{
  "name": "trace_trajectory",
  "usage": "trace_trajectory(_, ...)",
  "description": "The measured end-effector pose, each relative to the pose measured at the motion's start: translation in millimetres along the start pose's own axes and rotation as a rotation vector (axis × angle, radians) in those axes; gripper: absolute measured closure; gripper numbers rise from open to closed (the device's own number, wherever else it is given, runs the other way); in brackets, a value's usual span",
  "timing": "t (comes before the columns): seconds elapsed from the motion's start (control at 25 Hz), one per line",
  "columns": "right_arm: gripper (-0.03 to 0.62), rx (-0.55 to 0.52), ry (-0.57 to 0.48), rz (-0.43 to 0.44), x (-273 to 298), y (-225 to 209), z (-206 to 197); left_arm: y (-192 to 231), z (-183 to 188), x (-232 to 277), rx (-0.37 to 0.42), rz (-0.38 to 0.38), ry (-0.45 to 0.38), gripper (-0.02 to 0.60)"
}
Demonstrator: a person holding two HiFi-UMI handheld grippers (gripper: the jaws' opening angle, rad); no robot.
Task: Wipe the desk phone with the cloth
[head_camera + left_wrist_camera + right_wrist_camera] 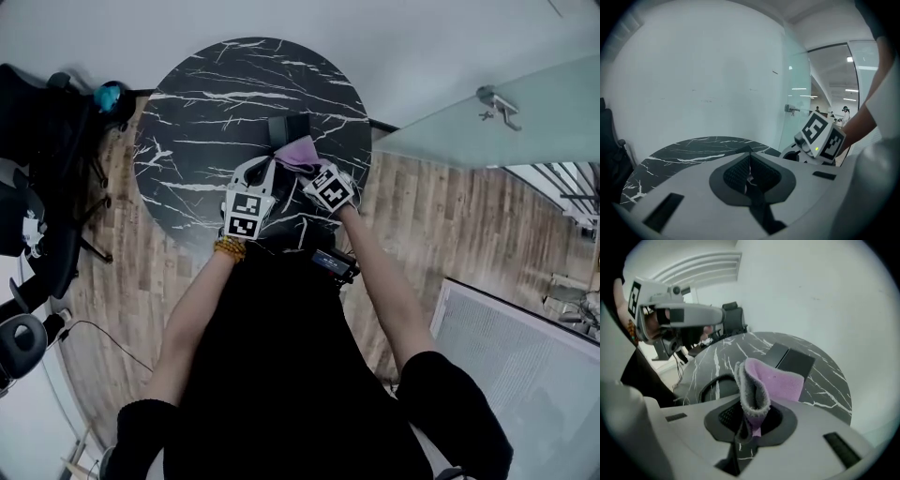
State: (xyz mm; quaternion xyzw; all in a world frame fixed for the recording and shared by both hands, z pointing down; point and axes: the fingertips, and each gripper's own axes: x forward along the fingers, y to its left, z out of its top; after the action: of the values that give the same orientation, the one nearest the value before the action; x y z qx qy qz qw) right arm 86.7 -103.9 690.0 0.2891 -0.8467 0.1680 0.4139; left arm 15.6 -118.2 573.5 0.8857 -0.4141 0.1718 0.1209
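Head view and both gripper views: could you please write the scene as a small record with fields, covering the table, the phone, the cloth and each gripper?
surface: round black table with white marble veins
phone: dark desk phone, on the far half of the table
cloth: purple, folded cloth
right gripper: jaws closed on the cloth, just on the person's side of the phone
cloth and phone contact: cannot tell
left gripper: jaws together, nothing between them, beside the right one
floor: wooden planks
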Motion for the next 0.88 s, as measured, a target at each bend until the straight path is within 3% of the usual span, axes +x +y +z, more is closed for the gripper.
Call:
trace_trajectory(0.28,0.530,0.240,-0.357,-0.148,-72.0,-12.3,67.2,26.4,9.9,-17.7,-0.037,0.073,-0.058,0.568)
trace_trajectory(0.52,0.531,0.289,-0.560,-0.235,-120.7,-0.1,99.6,27.8,3.6,-22.8,-0.034,0.082,-0.053,0.568)
trace_trajectory(0.68,0.531,0.242,-0.556,-0.285,-126.4,5.8,97.5,25.4,6.6,-23.2,-0.037,0.075,-0.064,0.568)
trace_trajectory(0.88,0.531,0.292,-0.562,-0.270,-123.9,6.2,86.9,23.5,7.0,-22.8,-0.044,0.069,-0.065,0.568)
